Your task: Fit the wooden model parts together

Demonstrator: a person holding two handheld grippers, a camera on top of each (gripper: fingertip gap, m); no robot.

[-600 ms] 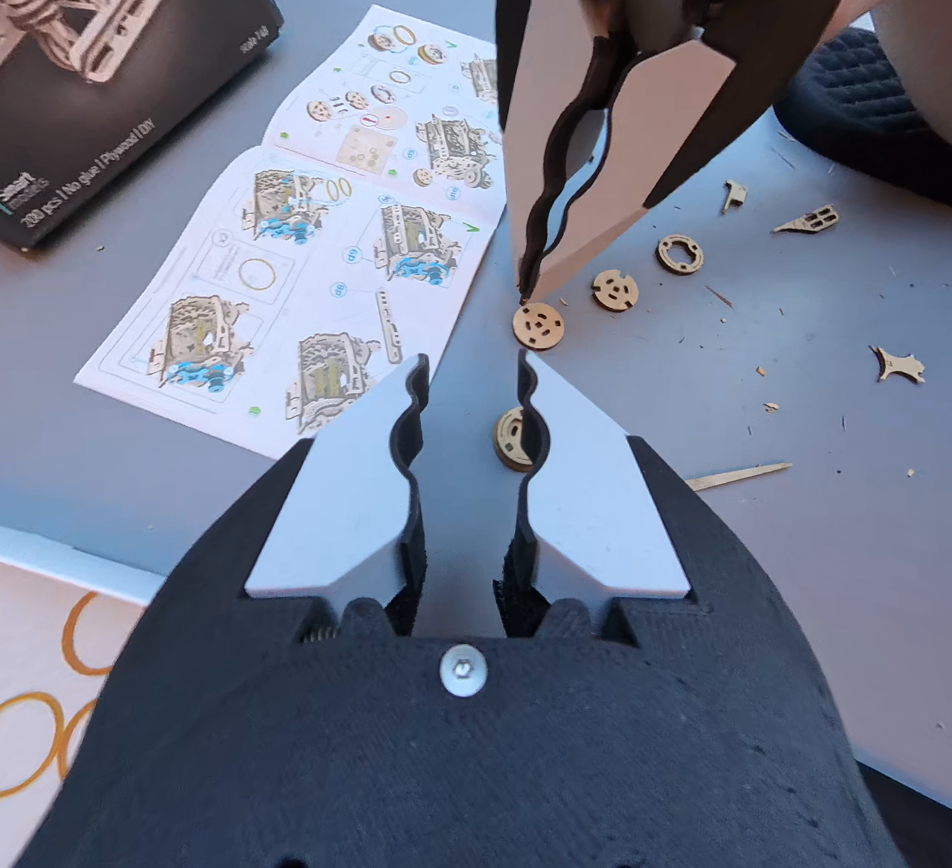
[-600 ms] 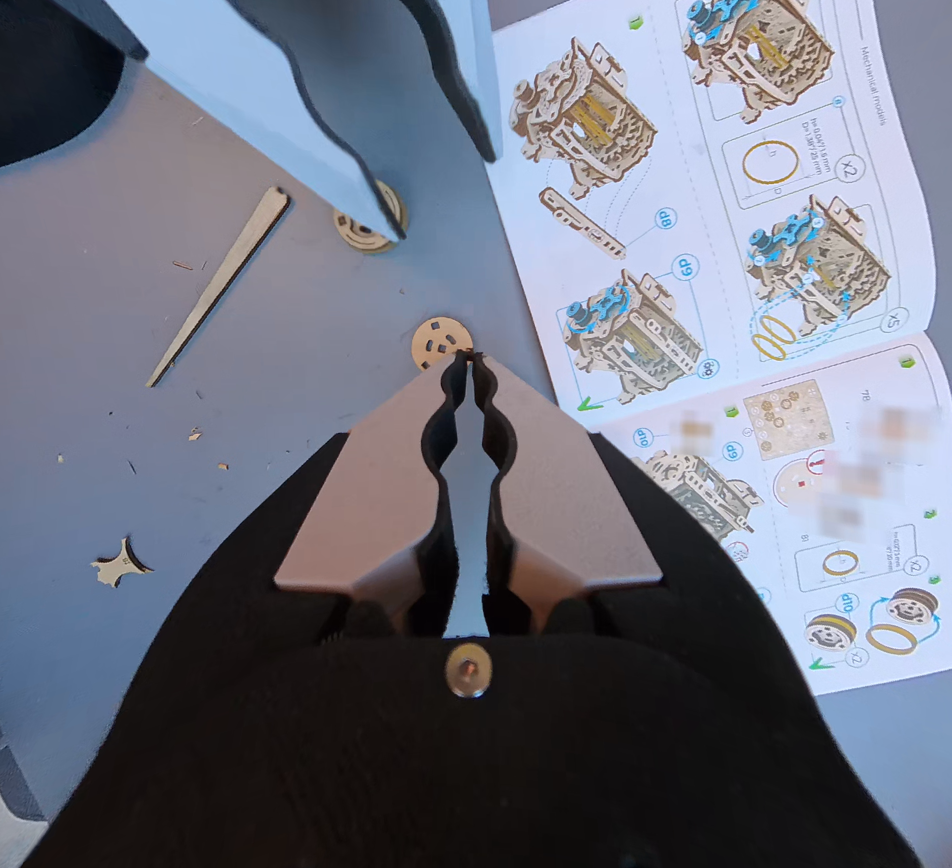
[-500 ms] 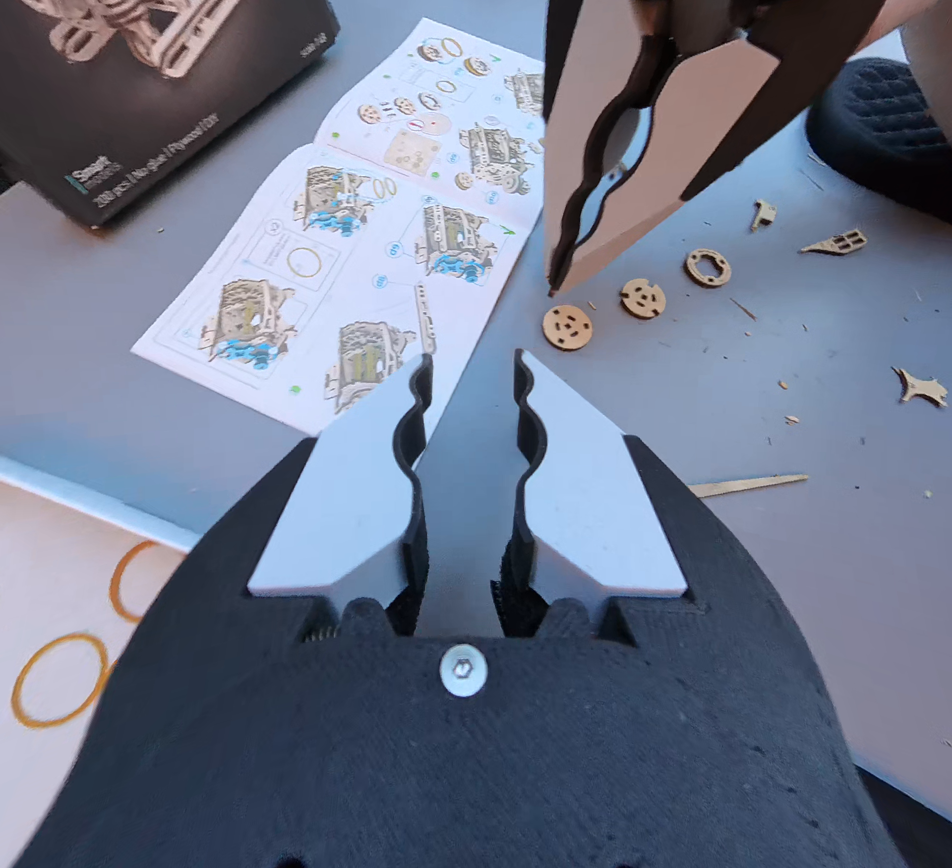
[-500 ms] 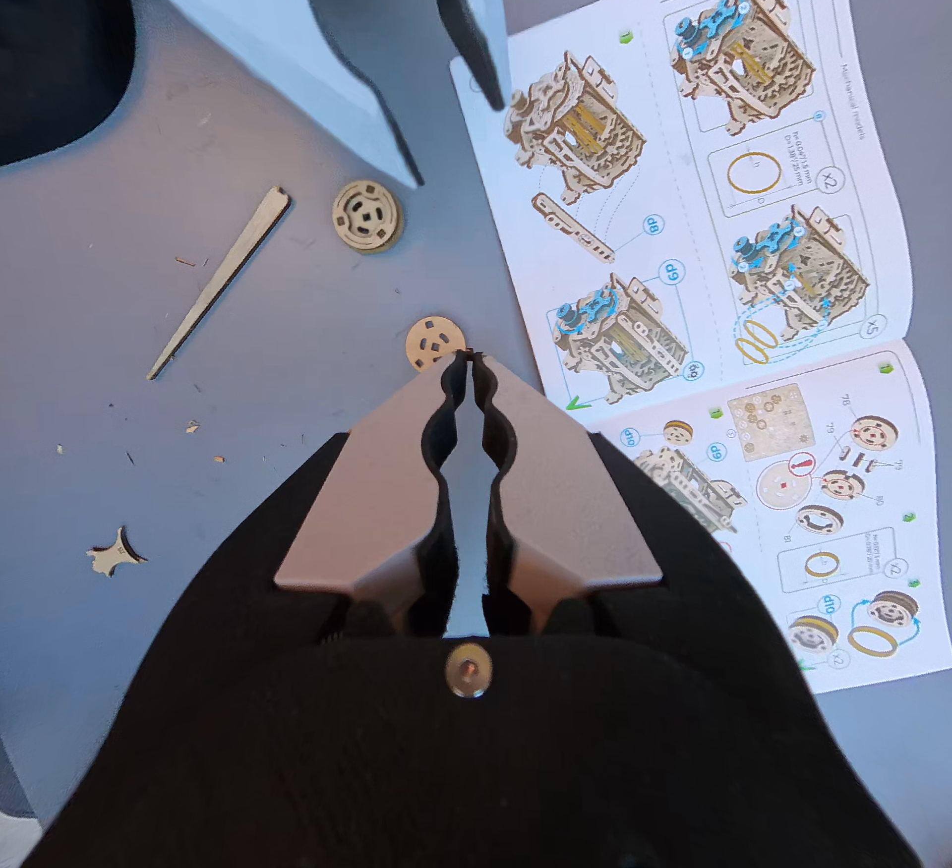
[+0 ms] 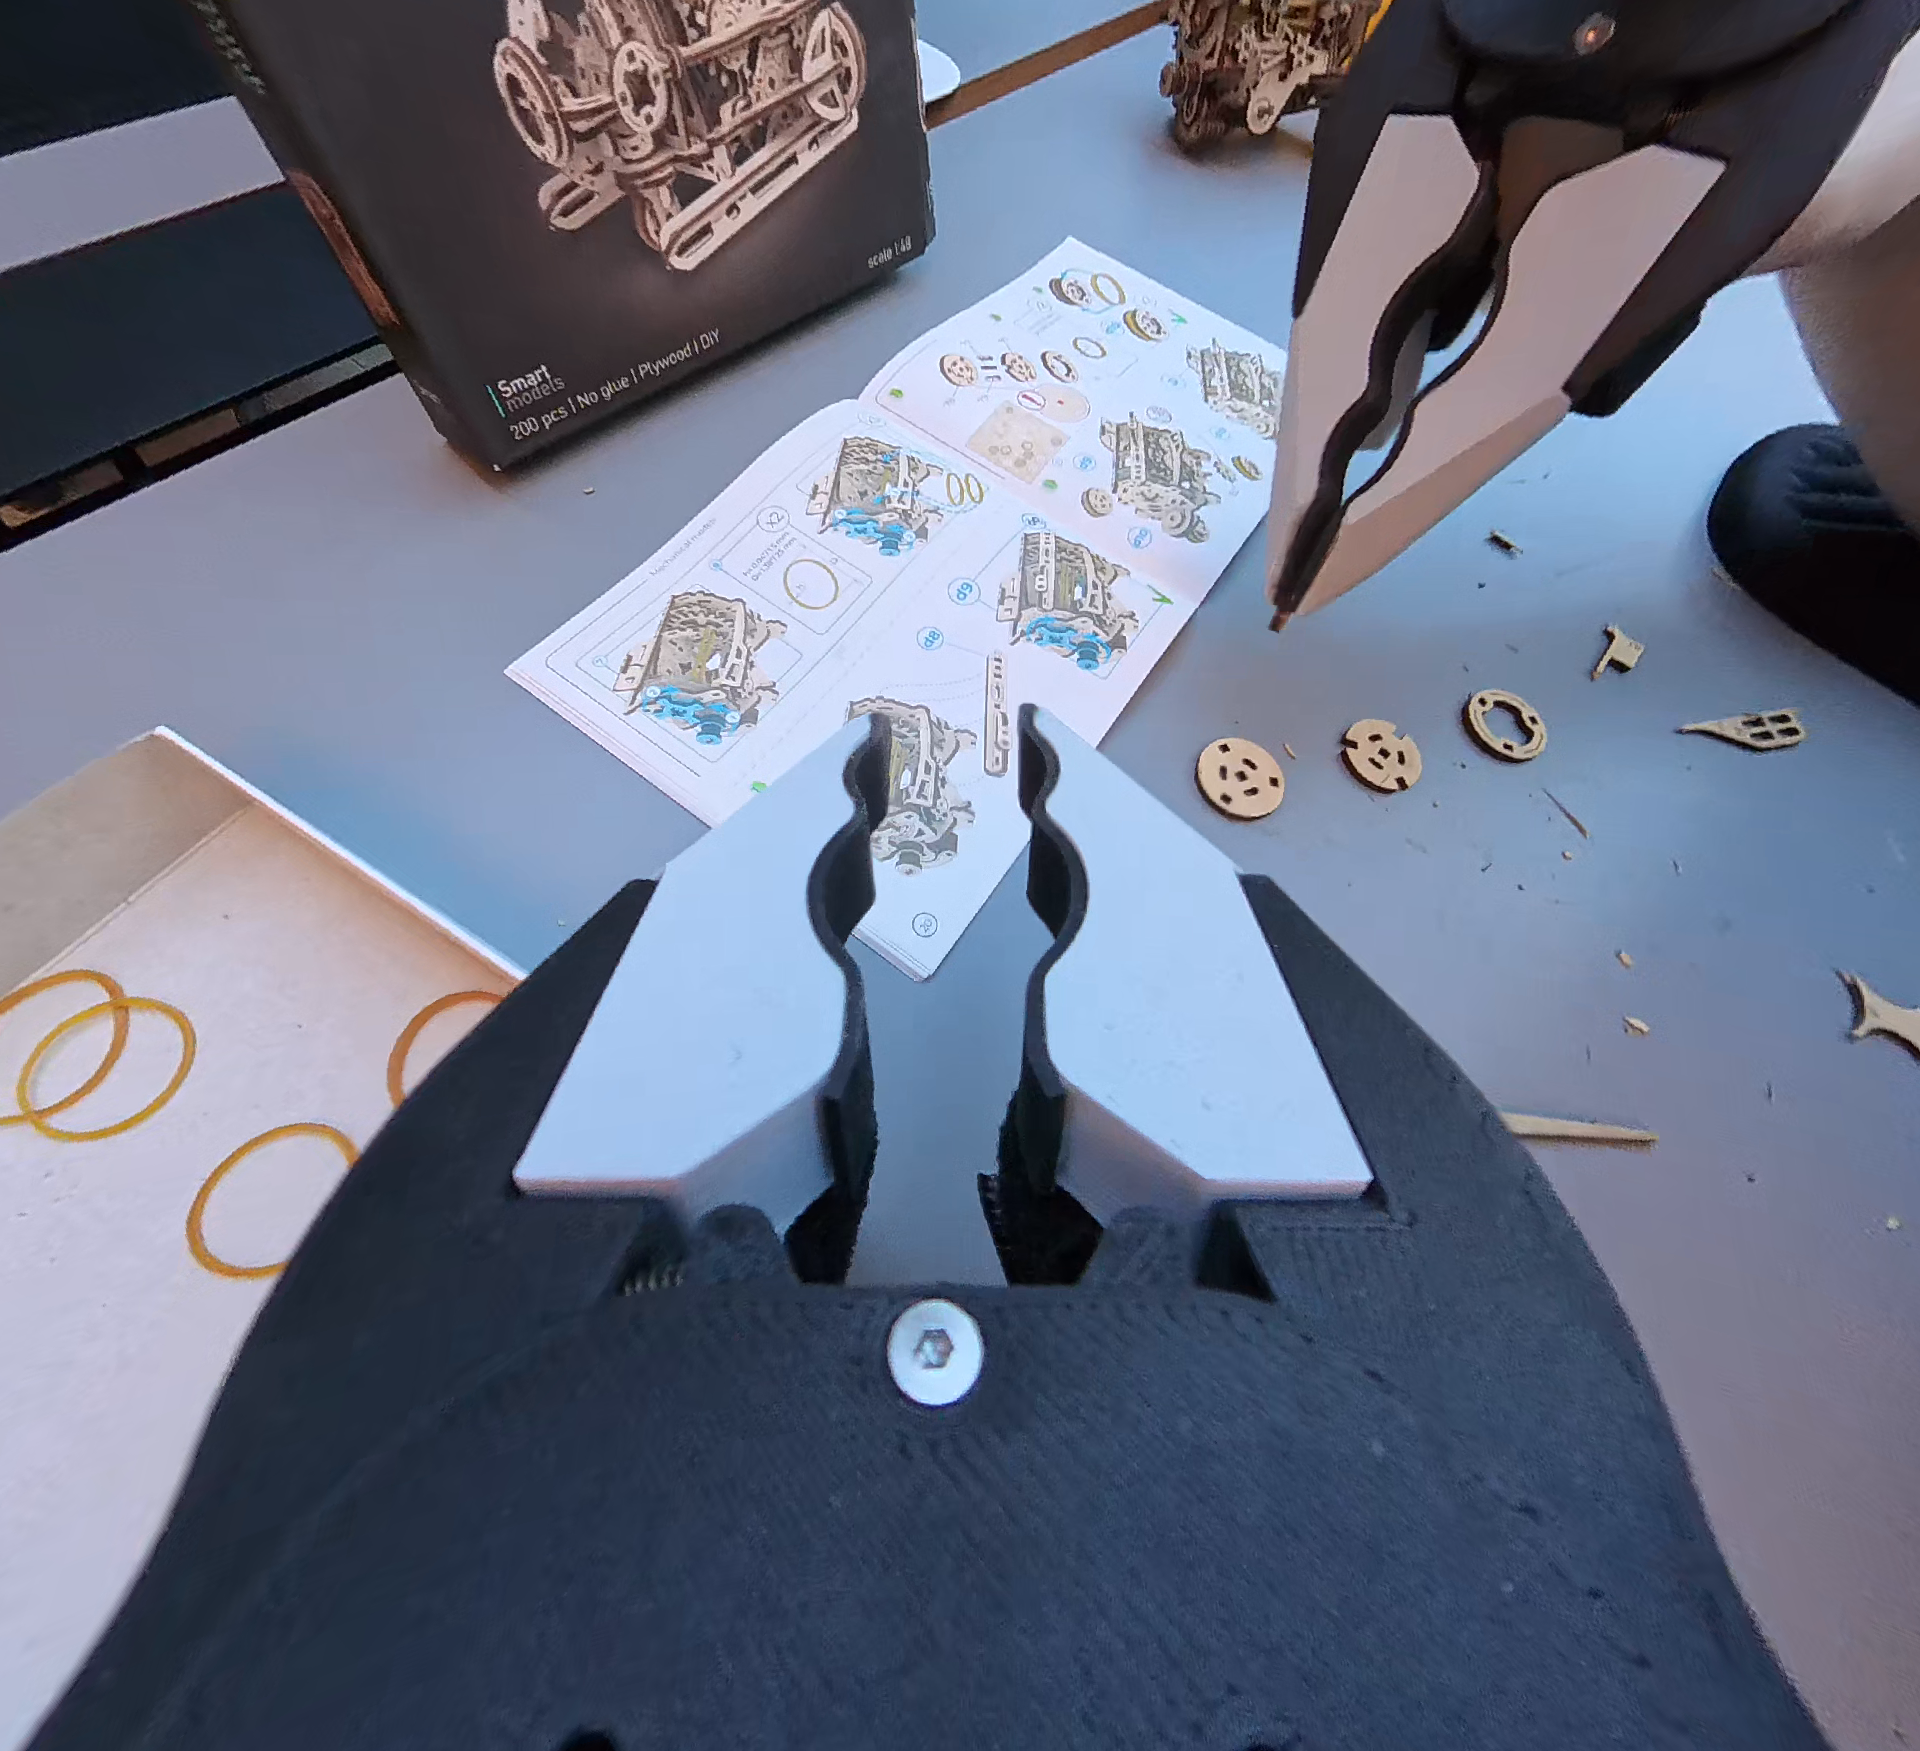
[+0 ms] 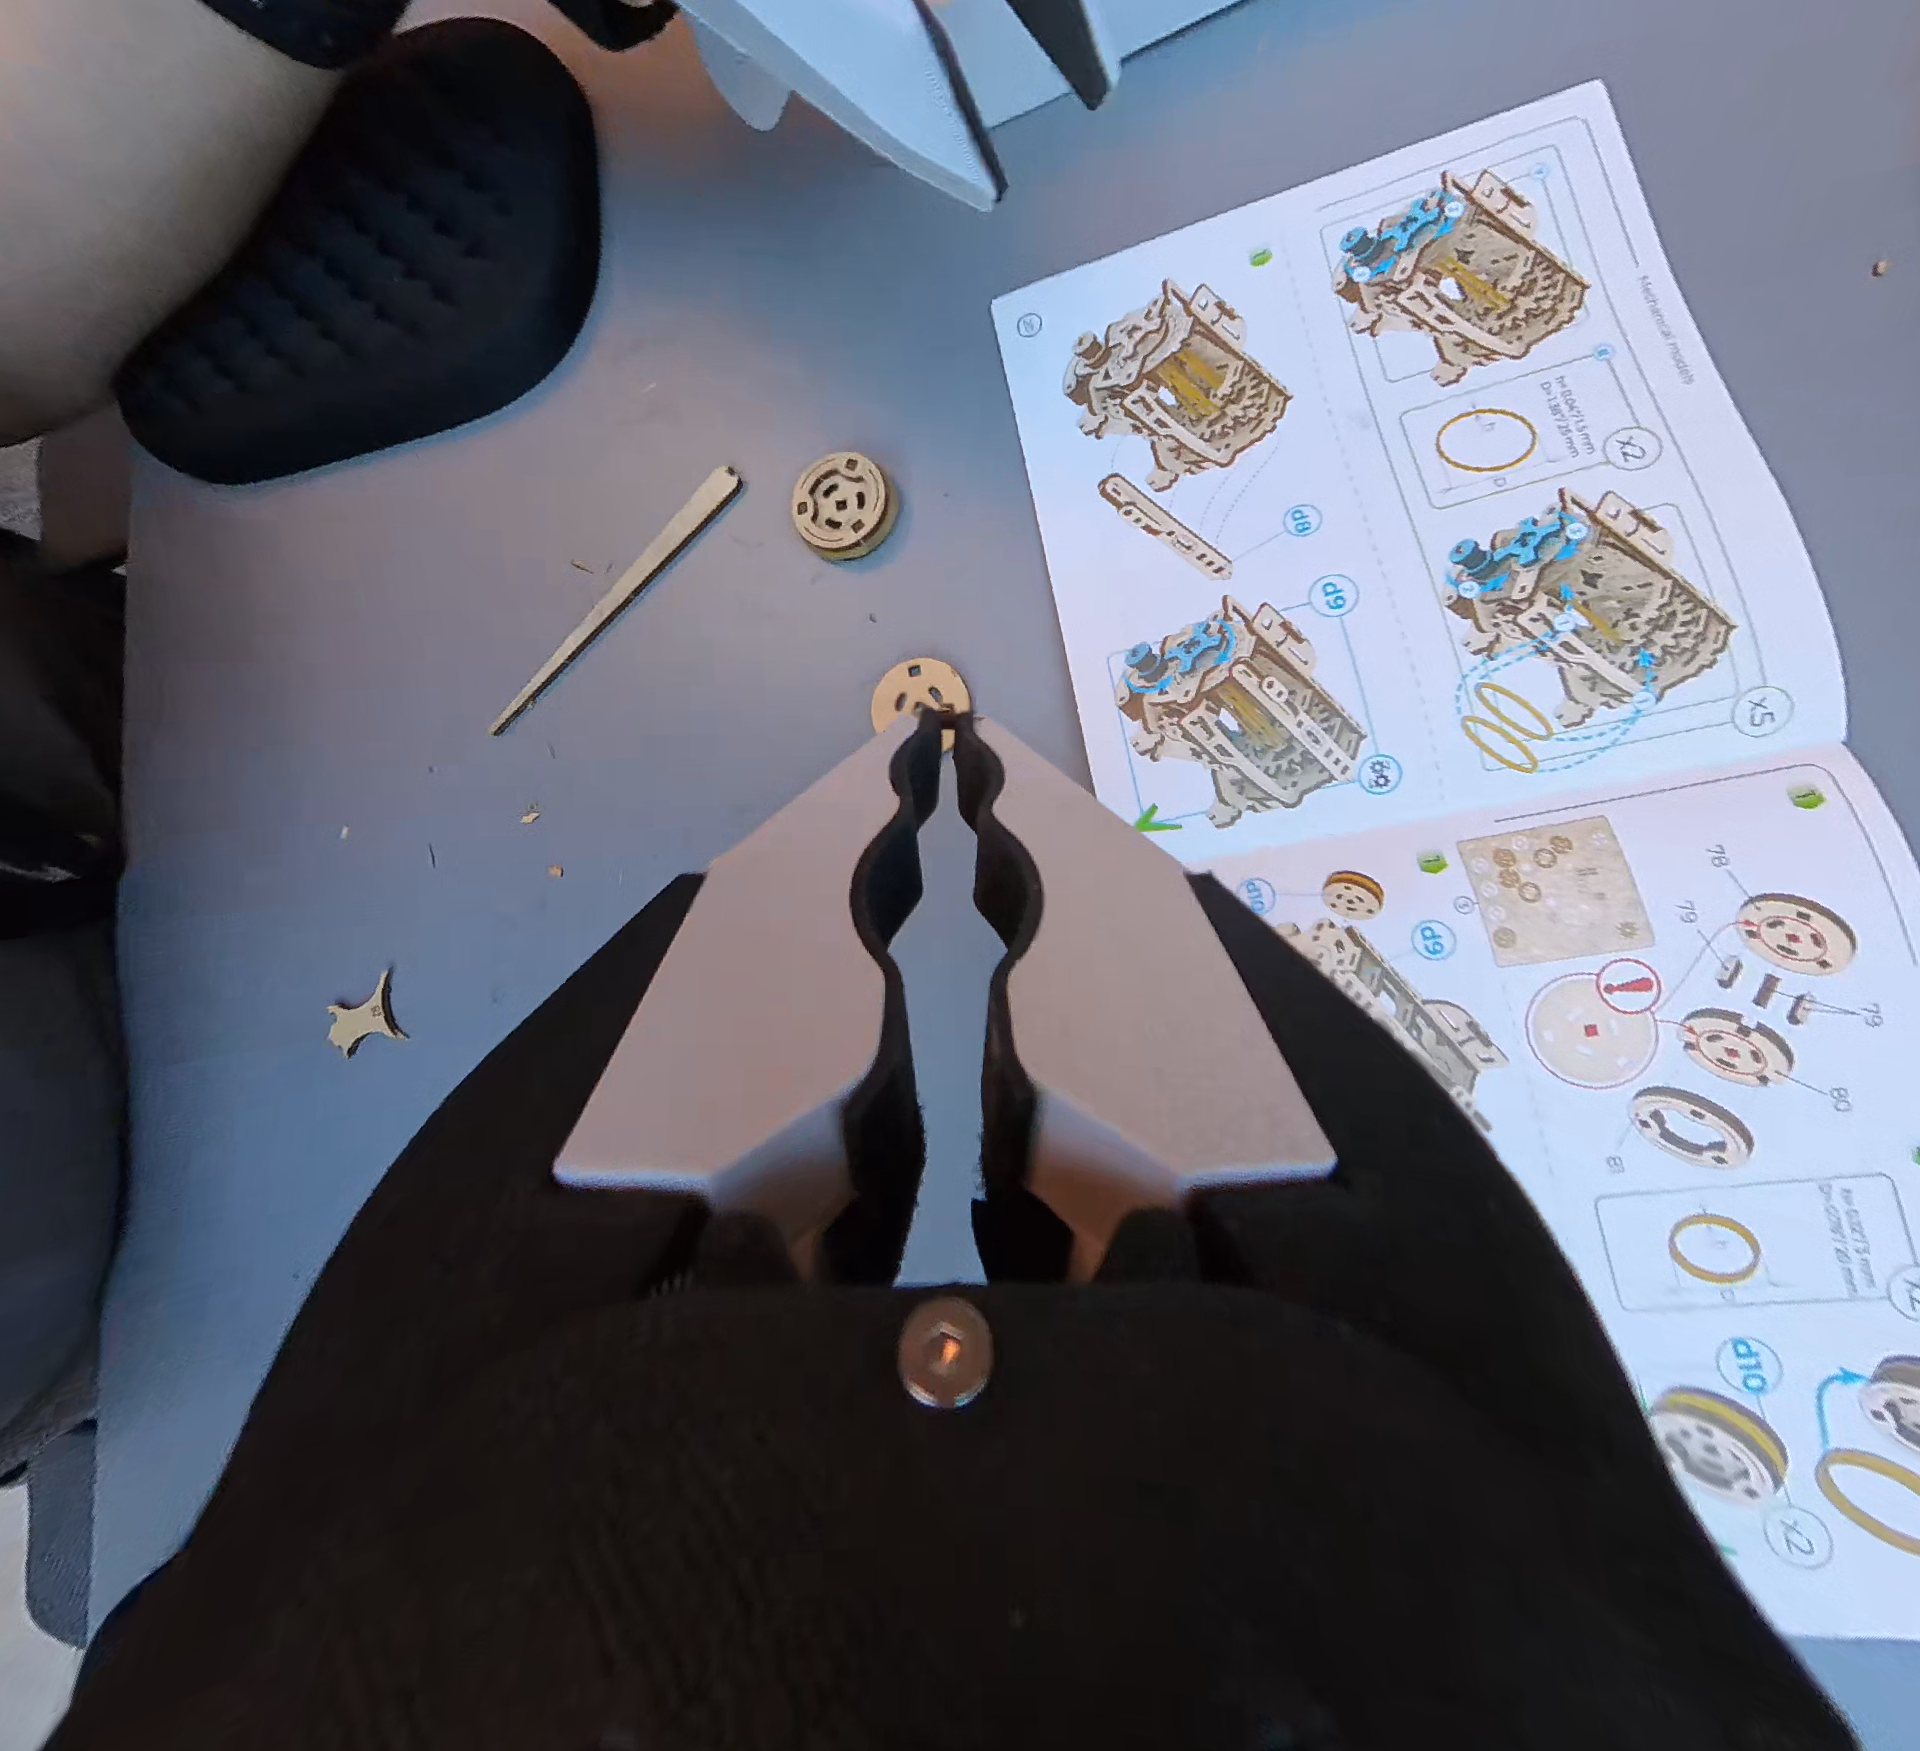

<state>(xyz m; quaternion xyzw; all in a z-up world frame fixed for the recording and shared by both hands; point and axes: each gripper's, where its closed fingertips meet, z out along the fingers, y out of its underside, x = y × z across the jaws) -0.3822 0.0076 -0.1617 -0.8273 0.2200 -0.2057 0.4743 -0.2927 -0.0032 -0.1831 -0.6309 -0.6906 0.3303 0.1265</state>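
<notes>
Right gripper (image 6: 943,722), fingers pinched on a tiny wooden peg (image 5: 1277,623), hangs above the holed disc (image 6: 921,695) for insertion; left gripper (image 5: 948,745), fingers parted, empty.

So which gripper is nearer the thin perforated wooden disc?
Right. The right gripper has its closed tips just over the perforated disc, holding a tiny piece. The left gripper is open, raised and off towards the instruction sheet.

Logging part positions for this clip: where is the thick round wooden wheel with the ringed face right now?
In the right wrist view, the thick round wooden wheel lies flat on the grey table, just right of the thin wooden pick and left of the open instruction booklet.
</notes>
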